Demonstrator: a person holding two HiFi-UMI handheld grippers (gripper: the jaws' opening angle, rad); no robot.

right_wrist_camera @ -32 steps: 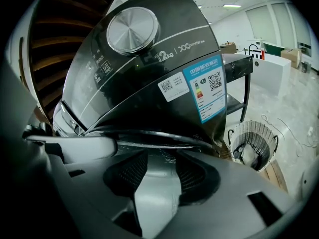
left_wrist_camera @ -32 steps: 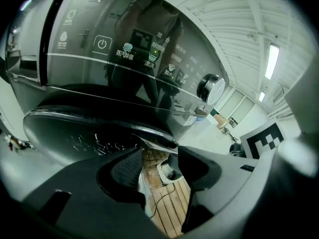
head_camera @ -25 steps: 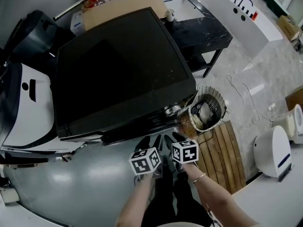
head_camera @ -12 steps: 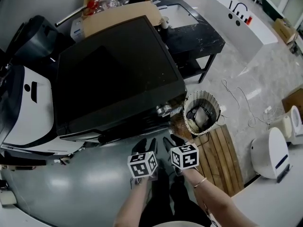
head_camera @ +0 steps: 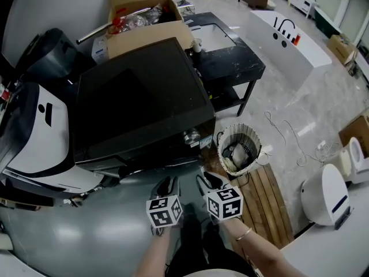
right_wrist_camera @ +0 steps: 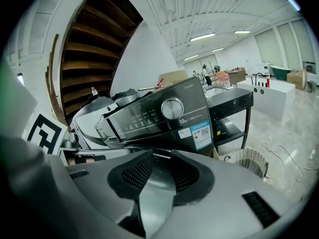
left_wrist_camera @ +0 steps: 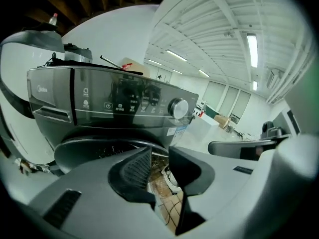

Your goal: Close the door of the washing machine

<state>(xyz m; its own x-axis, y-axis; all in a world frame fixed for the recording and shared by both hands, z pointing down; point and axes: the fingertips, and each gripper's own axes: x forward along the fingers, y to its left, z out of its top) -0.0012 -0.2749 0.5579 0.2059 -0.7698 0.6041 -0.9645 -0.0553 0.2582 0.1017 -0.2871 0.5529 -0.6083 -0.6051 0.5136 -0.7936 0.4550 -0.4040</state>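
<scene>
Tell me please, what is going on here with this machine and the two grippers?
A person stands before a dark front-loading washing machine with a gripper in each hand. The left gripper and the right gripper hover side by side near its front, touching nothing. Both pairs of jaws are closing, with nothing between them. The round door looks pushed to, though I cannot tell if it is latched.
</scene>
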